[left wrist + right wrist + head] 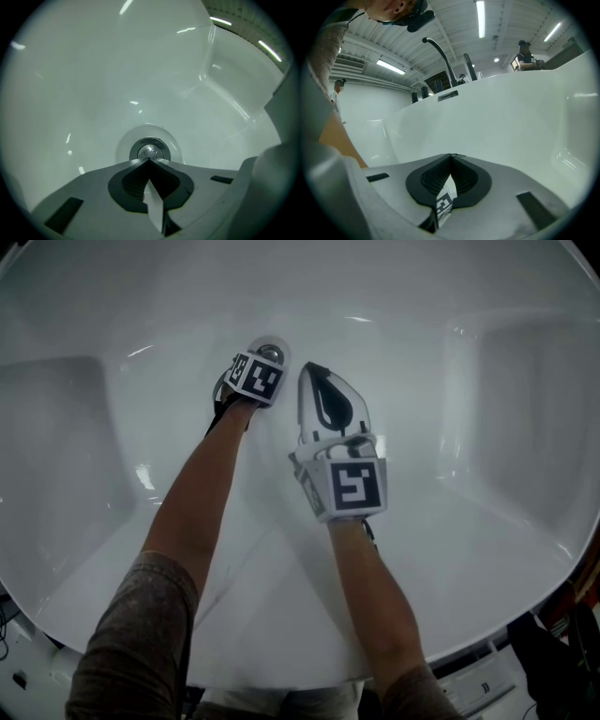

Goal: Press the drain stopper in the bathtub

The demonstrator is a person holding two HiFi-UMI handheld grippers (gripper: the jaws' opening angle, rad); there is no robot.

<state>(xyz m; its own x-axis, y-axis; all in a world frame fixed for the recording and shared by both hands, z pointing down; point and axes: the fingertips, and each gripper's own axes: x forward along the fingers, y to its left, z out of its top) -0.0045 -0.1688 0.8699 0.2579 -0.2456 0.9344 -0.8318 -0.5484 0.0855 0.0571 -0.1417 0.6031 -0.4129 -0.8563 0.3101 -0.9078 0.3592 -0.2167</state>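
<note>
Left tongs (149, 161) closed, over upward-facing drain stopper (148, 150)

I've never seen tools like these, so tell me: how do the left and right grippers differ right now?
The left gripper points its tip down at the drain stopper; the right gripper points at the bathtub wall, off the stopper. The left reaches lower; the right is held higher. Both have fingers closed, holding nothing.

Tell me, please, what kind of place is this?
A white bathtub, probably in a workshop-like hall, not a home bathroom: chrome drain stopper on its floor, a curved tap above the rim, strip lights on a bare ceiling.
</note>
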